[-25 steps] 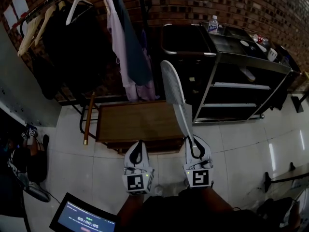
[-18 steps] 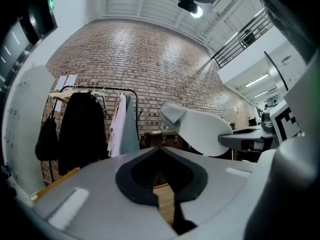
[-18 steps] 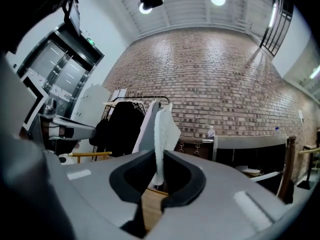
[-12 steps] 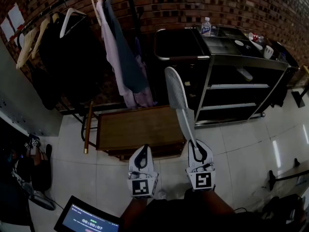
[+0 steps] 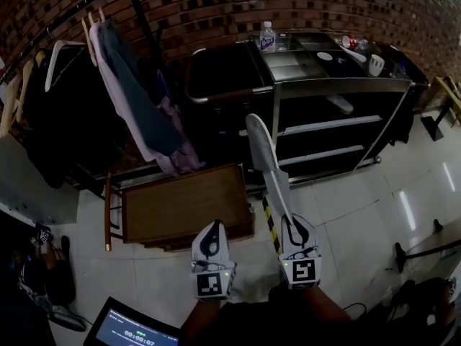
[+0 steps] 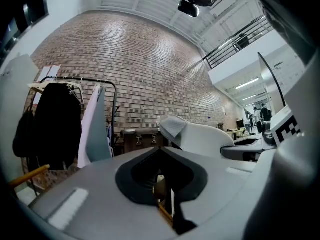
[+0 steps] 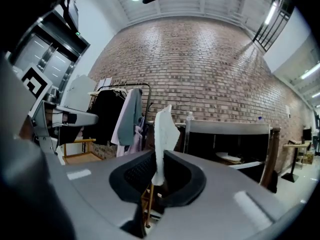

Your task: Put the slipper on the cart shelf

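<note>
My right gripper [image 5: 288, 223] is shut on the heel end of a pale grey slipper [image 5: 263, 146], which sticks out forward and up toward the black cart [image 5: 392, 86]. In the right gripper view the slipper [image 7: 164, 129] stands upright between the jaws [image 7: 159, 159], with the cart [image 7: 235, 129] beyond it. A second pale slipper [image 5: 338, 104] lies on the cart's upper shelf [image 5: 310, 127]. My left gripper [image 5: 210, 238] hangs beside the right one, shut with nothing in it. The left gripper view shows the held slipper [image 6: 173, 126] off to its right.
A low wooden table [image 5: 184, 204] stands just ahead on the tiled floor. A clothes rack [image 5: 137, 92] with hanging garments fills the left by the brick wall. A water bottle [image 5: 268, 37] and dishes [image 5: 374, 63] are on the cart top. A tablet [image 5: 133, 330] lies at the lower left.
The view has swung right: the cart and clothes rack slid left in the head view, and the cart now sits more centred. The slipper stays gripped in the right gripper.
</note>
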The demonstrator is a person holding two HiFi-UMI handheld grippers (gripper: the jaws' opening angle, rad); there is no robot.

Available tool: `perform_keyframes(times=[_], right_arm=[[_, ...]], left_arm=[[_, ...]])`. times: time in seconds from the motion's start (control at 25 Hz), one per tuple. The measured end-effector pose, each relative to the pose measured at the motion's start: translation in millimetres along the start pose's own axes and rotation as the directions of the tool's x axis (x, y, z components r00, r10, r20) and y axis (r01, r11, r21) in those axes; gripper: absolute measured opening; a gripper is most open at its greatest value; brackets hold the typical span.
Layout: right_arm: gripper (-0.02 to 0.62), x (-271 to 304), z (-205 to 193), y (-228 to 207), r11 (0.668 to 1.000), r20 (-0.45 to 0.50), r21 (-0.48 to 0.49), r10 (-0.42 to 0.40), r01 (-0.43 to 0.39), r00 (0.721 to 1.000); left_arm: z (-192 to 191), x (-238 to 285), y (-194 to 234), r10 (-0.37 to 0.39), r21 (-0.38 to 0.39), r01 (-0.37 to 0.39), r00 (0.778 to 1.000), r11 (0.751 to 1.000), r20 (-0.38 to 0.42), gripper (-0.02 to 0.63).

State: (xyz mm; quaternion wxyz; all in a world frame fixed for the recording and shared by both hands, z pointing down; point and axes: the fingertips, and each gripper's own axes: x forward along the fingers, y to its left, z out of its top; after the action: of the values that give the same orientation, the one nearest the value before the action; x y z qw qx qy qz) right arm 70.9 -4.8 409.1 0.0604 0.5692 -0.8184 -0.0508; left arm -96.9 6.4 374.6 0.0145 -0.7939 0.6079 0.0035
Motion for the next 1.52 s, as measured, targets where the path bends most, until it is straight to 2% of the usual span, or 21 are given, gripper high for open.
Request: perform_keyframes(times=[0.16,0.4,0.64,0.88,1.12,1.36,1.44,1.52], right_arm=[[0.037,10,-20,-47,0.999,-0.047,0.027,-0.023,0.025,0.999],[0.037,35,-71,-120,0.998,-0.150,0.057,-0.031,0.040,0.988],[0.037,73,-98,-182,0.997,-0.196,0.074,-0.008,0.023,0.981],[0.037,118,-117,-218,0.994,-0.214,0.107,0.027,-0.005,0.977],[0.038,167,-134,-244,0.978,-0.241,0.206,0.038,0.013,0.970],[0.037,221,-147,-267,0.935,-0.222,0.354,0.062,0.022,0.973],[0.037,242,-150,-271,0.907,-0.212,0.422,0.092,0.006,0.973],[0.037,265,-155,-275,0.860,-0.206,0.510,0.116,0.006,0.972]], left_arm=[[-10,37,-27,-0.012,0.003,0.012,1.000,1.000,-0.009,0.015],[-27,106,-69,-0.027,0.010,0.027,0.999,1.000,-0.046,0.015],[-38,165,-103,-0.011,-0.029,0.010,0.998,1.000,-0.064,0.015],[-48,203,-113,0.035,-0.019,-0.036,0.996,0.999,-0.087,0.015],[-63,234,-109,0.068,-0.004,-0.069,0.988,0.998,-0.136,0.015],[-61,255,-100,0.113,0.007,-0.113,0.984,0.994,-0.134,0.015],[-61,259,-97,0.129,0.019,-0.128,0.982,0.992,-0.137,0.015],[-59,263,-96,0.139,0.022,-0.138,0.982,0.990,-0.129,0.015]])
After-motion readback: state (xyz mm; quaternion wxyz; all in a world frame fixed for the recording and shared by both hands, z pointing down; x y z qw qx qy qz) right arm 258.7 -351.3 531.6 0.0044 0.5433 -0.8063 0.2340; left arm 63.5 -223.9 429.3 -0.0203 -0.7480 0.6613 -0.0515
